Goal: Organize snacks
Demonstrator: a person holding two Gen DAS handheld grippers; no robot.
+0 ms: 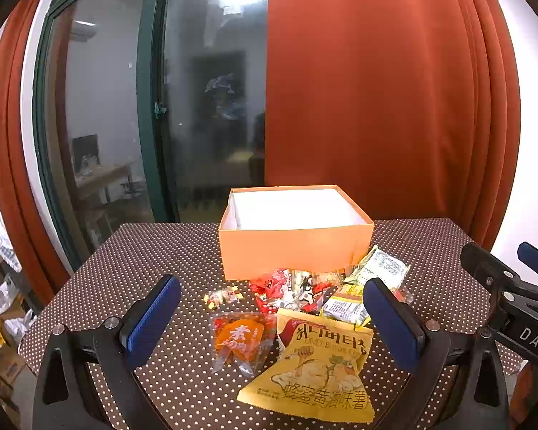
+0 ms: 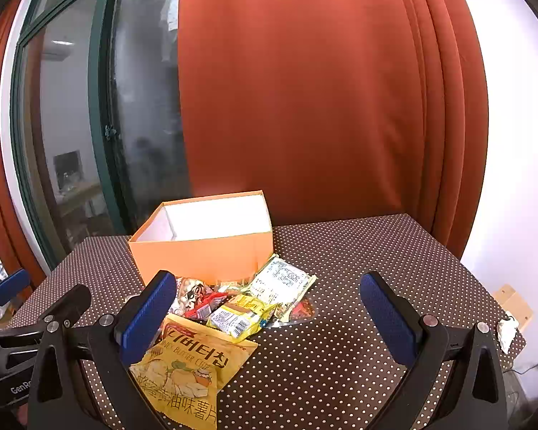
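An open orange box point(image 1: 294, 251) with a white inside stands on the polka-dot table point(image 1: 154, 251); it also shows in the right wrist view point(image 2: 201, 251). Snack packets lie in a pile in front of it: a large yellow chip bag point(image 1: 315, 369) point(image 2: 193, 365), a clear packet with orange contents point(image 1: 240, 340), red packets point(image 1: 272, 286), small yellow packets point(image 1: 344, 306) point(image 2: 238, 315), a pale green packet point(image 1: 380, 267) point(image 2: 281, 279) and a wrapped candy point(image 1: 220, 296). My left gripper point(image 1: 272, 319) is open above the pile. My right gripper point(image 2: 269, 317) is open, right of the pile.
A red curtain point(image 1: 369, 89) and a glass door point(image 1: 154, 107) stand behind the table. Bags and boxes point(image 1: 0, 322) sit on the floor at the left. A wooden piece point(image 2: 513, 304) and white scrap point(image 2: 506, 333) lie past the table's right edge.
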